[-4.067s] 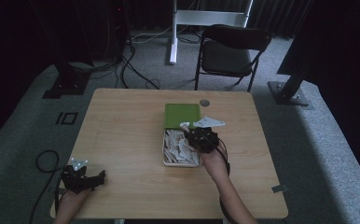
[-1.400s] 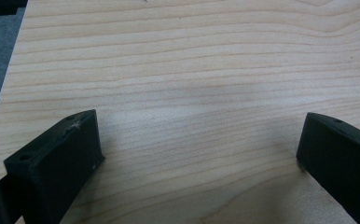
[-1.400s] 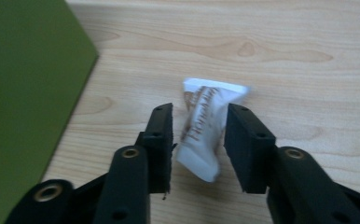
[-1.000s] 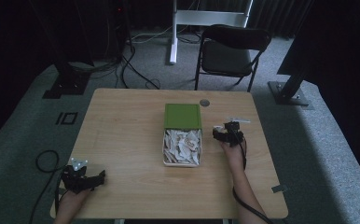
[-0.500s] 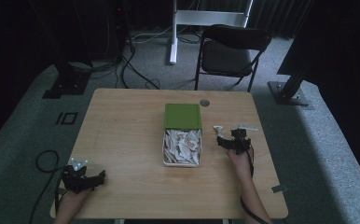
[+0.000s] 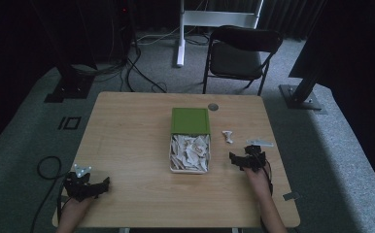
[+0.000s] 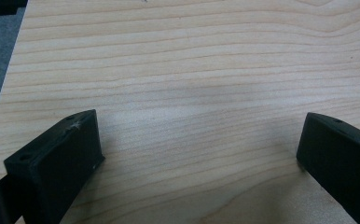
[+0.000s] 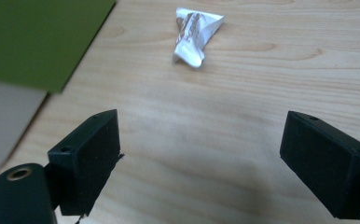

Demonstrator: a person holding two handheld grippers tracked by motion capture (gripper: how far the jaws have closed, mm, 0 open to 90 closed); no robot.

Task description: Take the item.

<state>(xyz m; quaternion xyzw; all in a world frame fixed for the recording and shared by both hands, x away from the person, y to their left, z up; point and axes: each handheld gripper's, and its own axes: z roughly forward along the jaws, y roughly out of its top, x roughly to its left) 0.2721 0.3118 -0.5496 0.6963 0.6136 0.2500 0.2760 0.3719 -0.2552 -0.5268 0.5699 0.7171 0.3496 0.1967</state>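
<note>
White box (image 6: 189,170) w/ crumpled wrappers (image 6: 190,149), green lid (image 6: 190,120) back; one wrapper (image 8: 196,34) loose just right of it

table (image 6: 127,145): light wood, rect.
box (image 6: 172,160): centre, white, full of wrappers, green lid (image 6: 190,121) at far end
loose wrapper (image 6: 228,136): just rt of box
disc (image 6: 213,107): small, grey, far edge
</note>
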